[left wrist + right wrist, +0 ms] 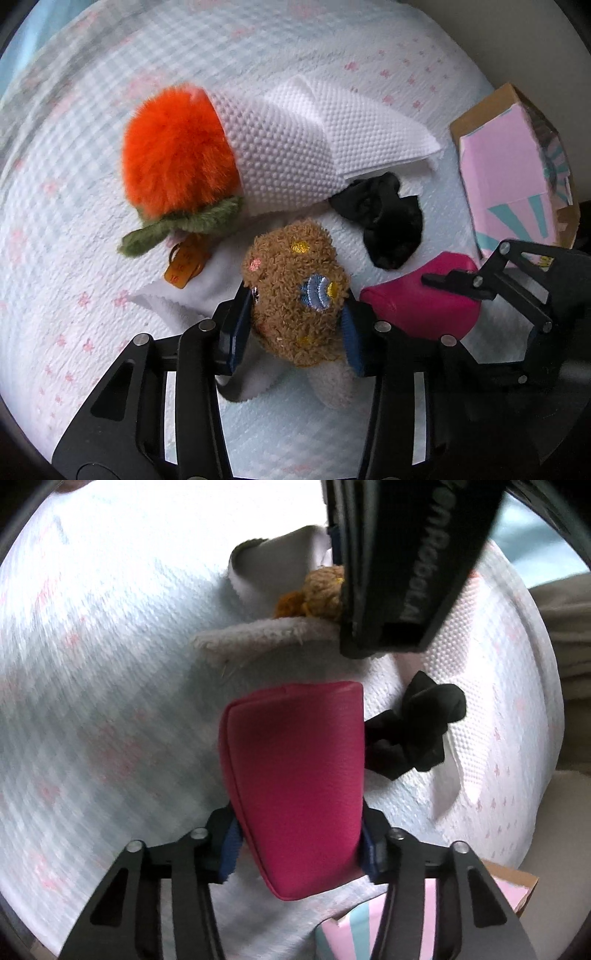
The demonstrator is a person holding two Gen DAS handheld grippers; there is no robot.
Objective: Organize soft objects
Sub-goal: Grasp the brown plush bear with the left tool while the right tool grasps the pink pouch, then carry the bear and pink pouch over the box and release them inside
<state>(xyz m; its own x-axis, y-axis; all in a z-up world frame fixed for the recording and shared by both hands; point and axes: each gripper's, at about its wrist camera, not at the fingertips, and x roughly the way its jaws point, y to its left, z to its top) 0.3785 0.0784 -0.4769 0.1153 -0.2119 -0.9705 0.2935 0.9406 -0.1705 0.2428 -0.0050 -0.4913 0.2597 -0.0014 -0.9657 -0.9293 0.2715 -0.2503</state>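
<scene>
Brown plush: your left hand-held gripper clamps the curly brown plush toy; squeeze gently.
Pink pouch: right hand-held gripper holds the magenta leather pouch; lift toward the 3 o'clock box.

1 brown plush mushroom, the landmark for the rest. 1 orange fluffy plush fruit with green leaves, up-left of the mushroom. 1 orange tag between fruit and mushroom. 1 white embossed paper towel above the mushroom, overlapping the fruit. 1 white cloth under the mushroom, sticking out left. 1 black scrunched fabric piece up-right of the mushroom. 1 magenta pouch just right of the mushroom. 1 pink and teal cardboard box far right of the mushroom. 2 claws: left claw, right claw. 1 quilted bed cover under everything
</scene>
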